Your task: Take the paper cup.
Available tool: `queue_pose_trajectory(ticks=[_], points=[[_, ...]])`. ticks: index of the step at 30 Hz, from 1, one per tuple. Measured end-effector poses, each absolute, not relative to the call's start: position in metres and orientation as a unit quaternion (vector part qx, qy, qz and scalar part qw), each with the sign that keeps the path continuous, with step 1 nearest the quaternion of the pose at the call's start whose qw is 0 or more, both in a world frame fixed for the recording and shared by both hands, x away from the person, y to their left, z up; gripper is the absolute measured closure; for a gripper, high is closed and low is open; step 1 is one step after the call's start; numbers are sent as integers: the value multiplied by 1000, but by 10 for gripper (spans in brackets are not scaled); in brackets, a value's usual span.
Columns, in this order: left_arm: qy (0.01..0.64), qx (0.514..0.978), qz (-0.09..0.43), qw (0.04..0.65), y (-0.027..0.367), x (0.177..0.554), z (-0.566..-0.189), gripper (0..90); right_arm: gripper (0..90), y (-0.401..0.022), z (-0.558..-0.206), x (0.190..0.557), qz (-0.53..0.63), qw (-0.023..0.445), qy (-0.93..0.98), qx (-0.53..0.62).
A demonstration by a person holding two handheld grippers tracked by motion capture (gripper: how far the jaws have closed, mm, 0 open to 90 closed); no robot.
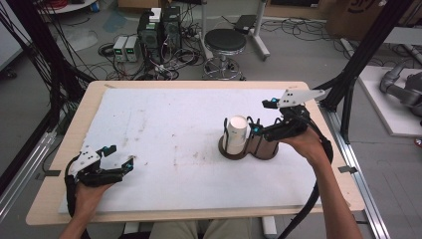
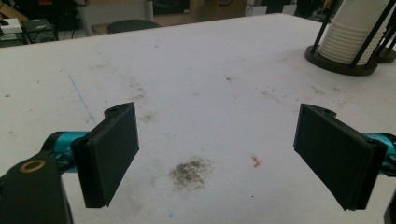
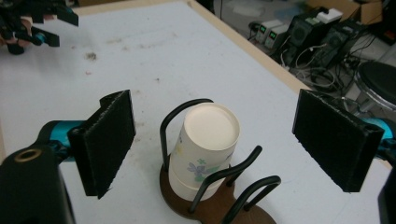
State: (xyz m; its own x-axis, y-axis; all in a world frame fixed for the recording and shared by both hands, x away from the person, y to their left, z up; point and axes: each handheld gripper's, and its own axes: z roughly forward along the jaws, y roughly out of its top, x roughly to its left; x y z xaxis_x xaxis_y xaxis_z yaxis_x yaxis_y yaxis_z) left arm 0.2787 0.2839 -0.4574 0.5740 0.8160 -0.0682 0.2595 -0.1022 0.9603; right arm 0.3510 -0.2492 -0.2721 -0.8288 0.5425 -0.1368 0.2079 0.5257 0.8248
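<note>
At lower left of the high view, the left gripper [image 1: 118,157] rests on the table [image 1: 164,129], jaws wide, nothing between them. Right of centre, the paper cups [image 1: 237,133] stand upside down in the wire holder [image 1: 249,148]. The right gripper [image 1: 260,116] hovers beside them, jaws wide, apparently clear of the cups.

I can read no text, label, brand, number or sign anywhere before me. The paper cup [image 3: 205,149] in the wire holder [image 3: 219,196] carries only a printed flower motif, without lettering. The displays on the instruments [image 3: 268,30] on the floor are too small to make out, and a dark mark on the cardboard box [image 1: 361,7] is cut off and illegible.
</note>
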Motion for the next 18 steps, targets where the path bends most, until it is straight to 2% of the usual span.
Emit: queue_pose_trajectory(ticks=[18], points=[[393, 694, 253, 548, 284, 279, -458, 136, 137, -218, -266, 393, 335, 163, 906, 203]])
